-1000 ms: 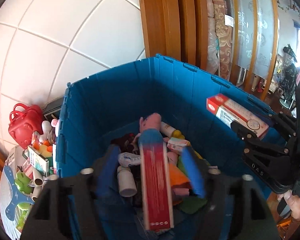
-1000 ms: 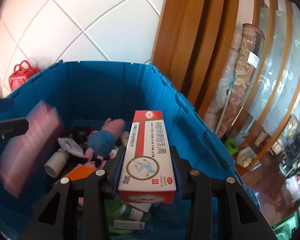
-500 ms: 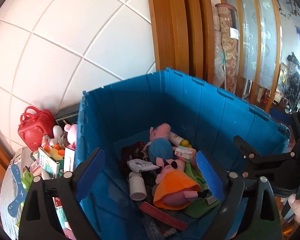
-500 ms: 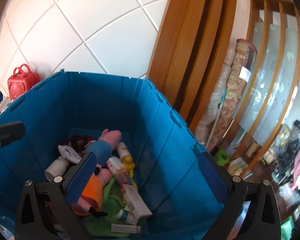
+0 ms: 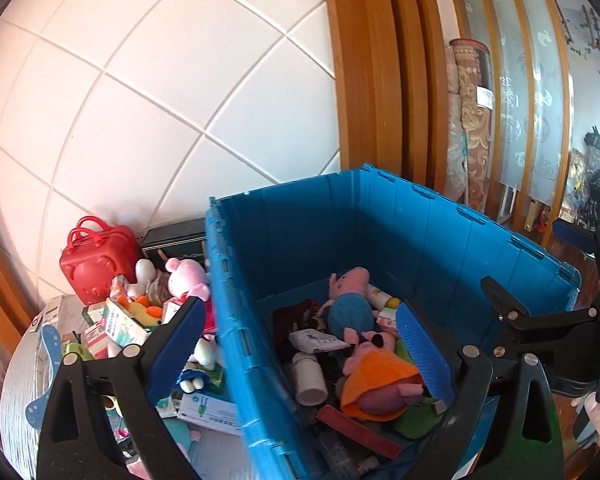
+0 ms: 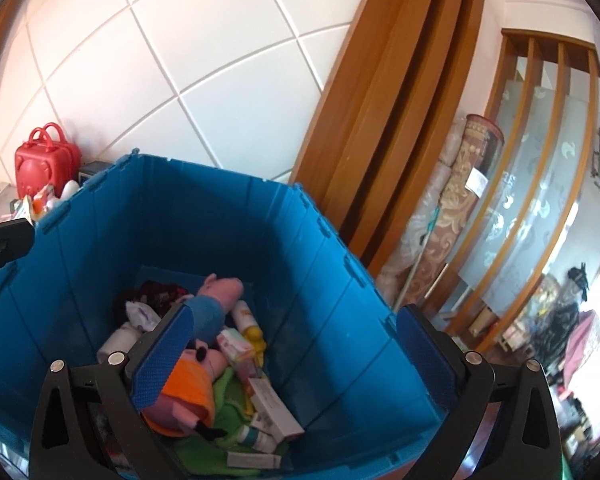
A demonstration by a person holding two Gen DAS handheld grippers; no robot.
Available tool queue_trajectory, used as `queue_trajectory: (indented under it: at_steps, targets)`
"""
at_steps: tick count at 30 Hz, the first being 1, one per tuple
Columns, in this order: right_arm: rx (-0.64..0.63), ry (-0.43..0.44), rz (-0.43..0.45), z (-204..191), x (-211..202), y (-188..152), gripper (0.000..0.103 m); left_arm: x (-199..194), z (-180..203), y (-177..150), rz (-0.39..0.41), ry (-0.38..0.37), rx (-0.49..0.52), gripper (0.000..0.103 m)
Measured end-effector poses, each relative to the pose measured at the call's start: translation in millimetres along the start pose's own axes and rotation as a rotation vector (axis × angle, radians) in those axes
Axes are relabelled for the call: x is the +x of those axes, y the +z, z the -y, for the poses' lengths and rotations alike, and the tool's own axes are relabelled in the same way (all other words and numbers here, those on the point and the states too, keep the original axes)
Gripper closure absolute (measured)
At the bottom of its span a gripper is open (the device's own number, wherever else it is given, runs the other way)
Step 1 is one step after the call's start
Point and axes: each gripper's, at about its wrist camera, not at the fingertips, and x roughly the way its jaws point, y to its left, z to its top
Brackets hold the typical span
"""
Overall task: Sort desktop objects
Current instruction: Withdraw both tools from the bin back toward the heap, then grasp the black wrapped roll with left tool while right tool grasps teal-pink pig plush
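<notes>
Desktop objects lie in two places: many already fill the blue crate [image 5: 440, 232] at the centre of both views, among them a blue-bodied plush pig [image 5: 350, 300], an orange-dressed plush [image 5: 380, 380], a white bottle [image 5: 309, 376] and a flat red box [image 5: 358, 426], while an unsorted heap with a pink plush [image 5: 186, 276], small cartons and a red toy suitcase [image 5: 96, 264] waits on the desk [image 5: 18, 392] at the lower left of the left wrist view. Both the left gripper [image 5: 300, 352] and the right gripper [image 6: 296, 356] stand wide with nothing between their jaws, hovering above the crate. The step in hand looks like going back to the heap for another item; it would go best by choosing an exposed piece at the pile's edge, such as the white carton [image 5: 212, 410] just beside the crate wall, and closing squarely across its narrow sides. The crate's near rim runs between gripper and heap, so it calls for clearance. Open room lies above the crate; the wall behind the heap limits reach.
</notes>
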Motion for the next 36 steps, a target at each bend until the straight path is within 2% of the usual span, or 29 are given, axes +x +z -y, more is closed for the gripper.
queue_trajectory:
  at_steps: [7,13,21,29,36]
  targets:
    - [-0.022,0.010,0.016,-39,-15,19,0.000,-13,-51,-10,0.013,0.027,-0.035,0.006]
    - [-0.048,0.042,0.037,-93,-34,43,0.000,-24,-108,-23,0.020,0.064,-0.068,0.006]
    - [-0.047,0.144,0.049,-174,-56,70,0.000,-37,-195,-48,0.010,0.130,-0.118,0.006]
    - [-0.052,0.249,0.010,-254,-46,77,0.000,-32,-270,-79,-0.060,0.193,-0.167,0.006]
    - [-0.037,0.355,-0.075,-305,-20,58,0.000,-14,-325,-127,-0.158,0.201,-0.215,0.006]
